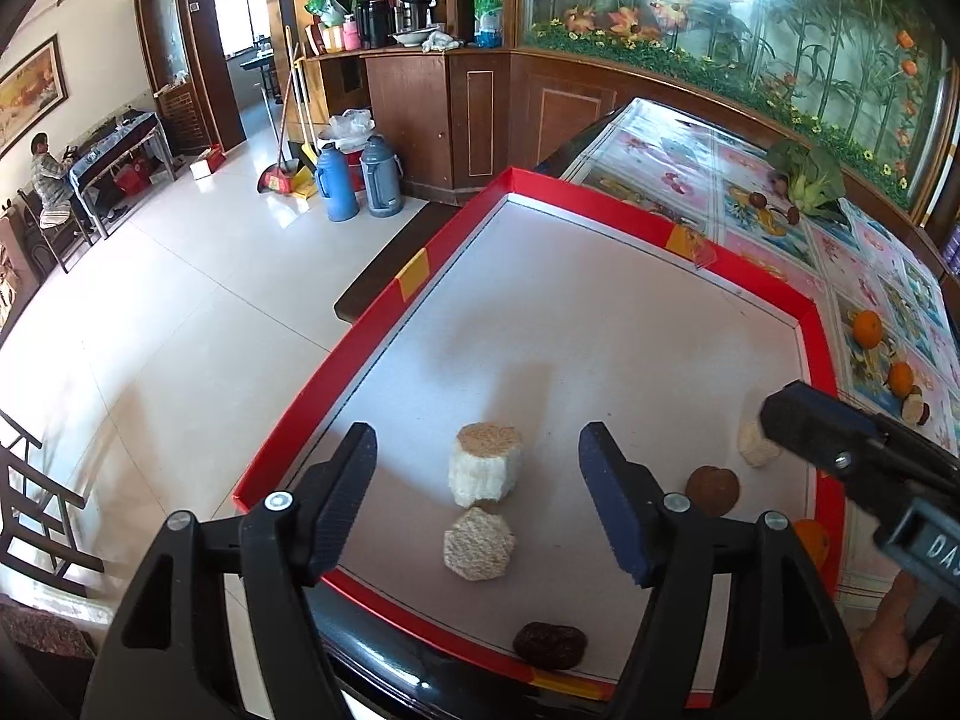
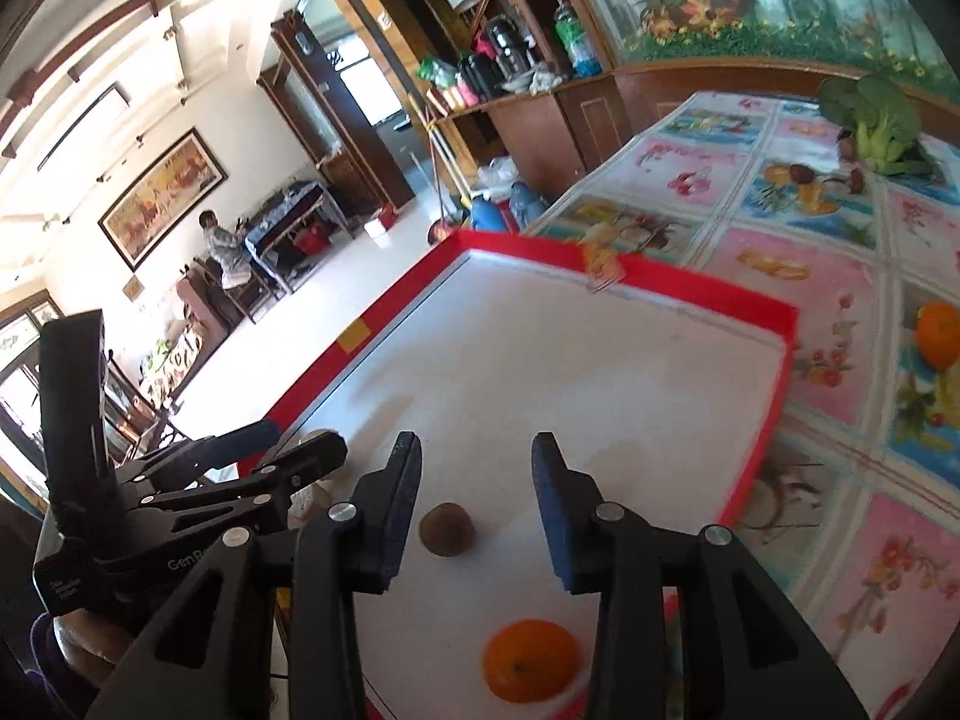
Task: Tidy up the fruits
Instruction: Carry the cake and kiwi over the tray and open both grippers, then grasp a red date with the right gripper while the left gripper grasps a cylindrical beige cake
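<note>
Red walls run round the shallow box [image 1: 384, 324] on the bench [image 2: 840, 360], and inside it lie two pale chunky pieces [image 1: 485, 465], a dark lump [image 1: 550, 645], a brown round fruit [image 2: 447, 529] and an orange [image 2: 531, 668]. The left claw [image 1: 480, 510] is wide open over the pale pieces and holds nothing. The right claw [image 2: 474, 516] is partly open over the brown fruit without touching it, and more oranges [image 1: 868, 329] sit on the bench outside the box.

Floral-clothed table [image 2: 840, 276] with red-rimmed tray [image 1: 606, 210], oranges [image 1: 867, 329], broccoli [image 2: 876, 114].
</note>
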`<state>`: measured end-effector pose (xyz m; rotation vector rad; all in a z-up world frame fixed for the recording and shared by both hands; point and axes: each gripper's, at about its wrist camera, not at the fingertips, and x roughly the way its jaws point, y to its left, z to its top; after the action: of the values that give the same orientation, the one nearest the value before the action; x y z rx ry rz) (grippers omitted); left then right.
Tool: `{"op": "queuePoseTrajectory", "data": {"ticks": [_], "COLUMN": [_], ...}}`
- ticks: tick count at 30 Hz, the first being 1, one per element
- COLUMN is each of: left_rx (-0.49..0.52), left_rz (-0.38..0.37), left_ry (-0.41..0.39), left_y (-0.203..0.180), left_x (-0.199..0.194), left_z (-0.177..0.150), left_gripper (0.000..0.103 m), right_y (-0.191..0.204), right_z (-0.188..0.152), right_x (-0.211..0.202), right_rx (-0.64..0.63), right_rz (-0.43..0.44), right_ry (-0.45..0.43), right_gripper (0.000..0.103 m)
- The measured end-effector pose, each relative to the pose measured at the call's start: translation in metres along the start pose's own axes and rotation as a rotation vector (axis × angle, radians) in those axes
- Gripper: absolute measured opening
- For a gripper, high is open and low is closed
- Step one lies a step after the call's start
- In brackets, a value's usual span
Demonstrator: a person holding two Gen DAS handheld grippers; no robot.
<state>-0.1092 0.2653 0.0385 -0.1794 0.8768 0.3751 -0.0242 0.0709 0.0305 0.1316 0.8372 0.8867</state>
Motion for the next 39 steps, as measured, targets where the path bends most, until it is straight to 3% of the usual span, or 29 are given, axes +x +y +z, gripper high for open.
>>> {"op": "queuePoseTrajectory", "data": {"ticks": [6, 12, 21, 25, 31, 39], "left_rx": [0.053, 0.122, 0.231, 0.295, 0.375, 0.464], "left_rz": [-0.007, -0.033, -0.109, -0.147, -0.197, -0.231], "left_ry": [-0.022, -0.03, -0.044, -0.039, -0.011, -0.011], "left_y": [-0.027, -0.06, -0.115, -0.144, -0.185, -0.226], "left_x": [-0.011, -0.02, -0.036, -0.039, -0.035, -0.034], "left_z": [-0.001, -0.003, -0.014, -0.022, -0.036, -0.043], "left_gripper": [0.079, 0.08, 0.086, 0.086, 0.086, 0.086], "right_y": [-0.042, -0.104, -0.187, -0.206, -0.199, -0.207], "right_z": [-0.005, -0.017, -0.037, -0.04, -0.036, -0.03], "right_x": [-0.043, -0.097, -0.164, -0.161, -0.147, -0.129], "right_rx": [0.043, 0.129, 0.288, 0.357, 0.293, 0.255], "right_rz": [-0.082, -0.208, -0.393, -0.407, -0.473, -0.545], "right_ry": [-0.077, -0.145, -0.183, -0.138, -0.102, -0.052], "right_gripper": [0.04, 0.041, 0.041, 0.041, 0.04, 0.028]}}
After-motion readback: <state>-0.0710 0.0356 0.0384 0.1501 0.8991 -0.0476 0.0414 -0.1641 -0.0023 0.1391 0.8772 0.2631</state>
